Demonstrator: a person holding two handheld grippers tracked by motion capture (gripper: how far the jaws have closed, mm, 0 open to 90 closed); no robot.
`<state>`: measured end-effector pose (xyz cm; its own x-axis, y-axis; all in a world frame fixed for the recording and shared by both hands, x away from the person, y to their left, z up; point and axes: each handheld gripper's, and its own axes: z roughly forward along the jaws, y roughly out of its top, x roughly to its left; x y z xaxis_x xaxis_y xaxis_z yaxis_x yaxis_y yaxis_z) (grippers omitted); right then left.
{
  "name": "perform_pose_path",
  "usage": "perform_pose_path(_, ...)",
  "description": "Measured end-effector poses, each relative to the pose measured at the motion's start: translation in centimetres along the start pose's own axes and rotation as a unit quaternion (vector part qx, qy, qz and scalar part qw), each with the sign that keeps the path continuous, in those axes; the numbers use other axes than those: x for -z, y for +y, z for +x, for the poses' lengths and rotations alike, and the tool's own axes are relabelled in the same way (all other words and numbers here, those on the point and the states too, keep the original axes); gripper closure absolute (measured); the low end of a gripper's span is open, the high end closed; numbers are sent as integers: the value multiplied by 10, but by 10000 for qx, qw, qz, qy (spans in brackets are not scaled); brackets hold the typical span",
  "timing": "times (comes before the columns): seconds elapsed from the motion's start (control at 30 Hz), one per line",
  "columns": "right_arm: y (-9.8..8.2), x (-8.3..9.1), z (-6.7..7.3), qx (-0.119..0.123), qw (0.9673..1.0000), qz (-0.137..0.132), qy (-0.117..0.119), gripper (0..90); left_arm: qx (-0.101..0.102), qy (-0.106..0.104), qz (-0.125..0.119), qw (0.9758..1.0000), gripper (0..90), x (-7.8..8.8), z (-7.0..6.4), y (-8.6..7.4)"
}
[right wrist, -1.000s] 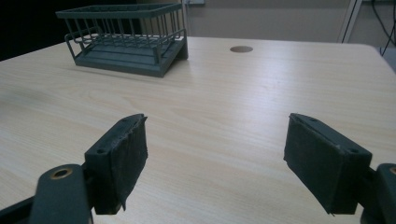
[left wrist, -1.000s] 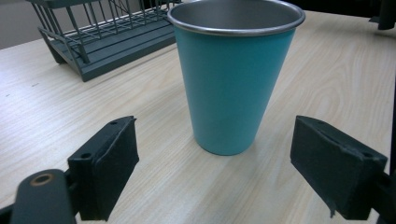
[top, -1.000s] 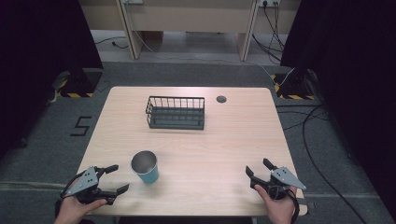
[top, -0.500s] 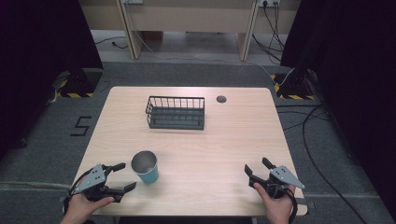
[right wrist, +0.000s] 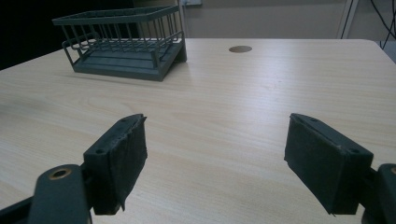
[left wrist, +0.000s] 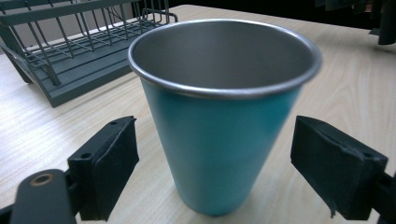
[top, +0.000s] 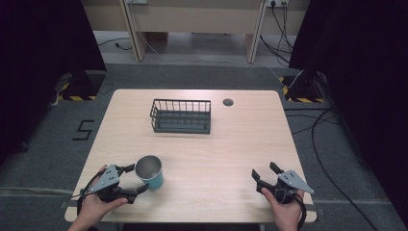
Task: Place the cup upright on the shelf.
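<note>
My left gripper (left wrist: pixel 215 172) stands released astride the teal metal cup (left wrist: pixel 219 130), probably light, rigid and slick, best pinched mid-wall.

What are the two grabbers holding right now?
Nothing yet. The left gripper has its open jaws on either side of the teal cup, not touching. The right gripper is open over bare table.

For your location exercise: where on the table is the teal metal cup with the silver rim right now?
In the high view the teal metal cup stands upright near the table's front left, between the open left tongs.
</note>
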<state>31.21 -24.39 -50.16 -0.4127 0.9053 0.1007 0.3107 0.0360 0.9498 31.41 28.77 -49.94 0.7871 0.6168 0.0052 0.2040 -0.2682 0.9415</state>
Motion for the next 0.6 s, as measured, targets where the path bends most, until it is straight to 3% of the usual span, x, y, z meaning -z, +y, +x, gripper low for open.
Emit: perform_pose_path(0.6, -2, -2, -1, 0, 10000, 81, 23, 218, -50, -235, -66, 9997, 139, -32, 6, 8)
